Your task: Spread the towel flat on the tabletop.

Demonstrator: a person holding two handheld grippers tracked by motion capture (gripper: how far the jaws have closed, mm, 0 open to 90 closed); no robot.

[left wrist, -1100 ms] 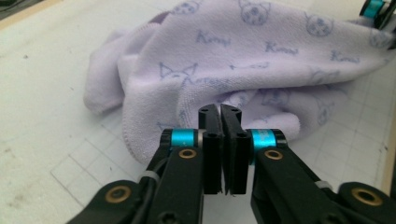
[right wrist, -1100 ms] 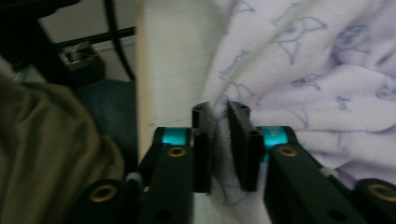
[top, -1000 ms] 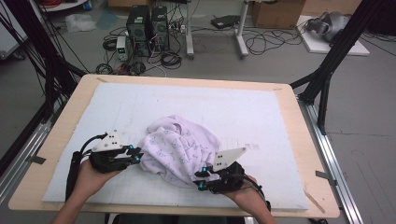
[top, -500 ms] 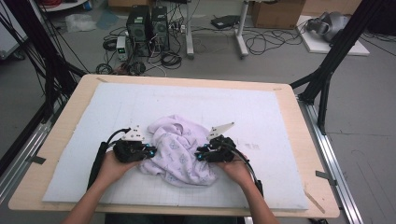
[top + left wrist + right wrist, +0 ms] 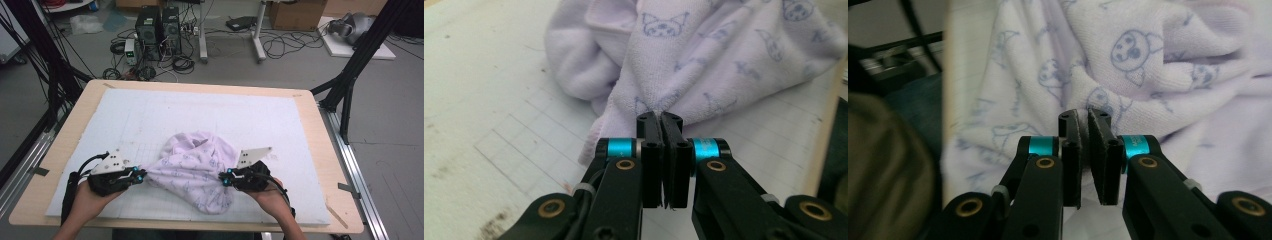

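Now both grippers, left and right, have just clamped shut on the towel. It looks gripped for spreading. Next, pull the 2 apart evenly.

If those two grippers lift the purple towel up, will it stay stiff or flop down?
The towel would probably flop: it already lies bunched in soft folds. It likely sags between the left hand-held gripper and the right hand-held gripper, both pinching its edges. Fluffy cloth probably won't slip.
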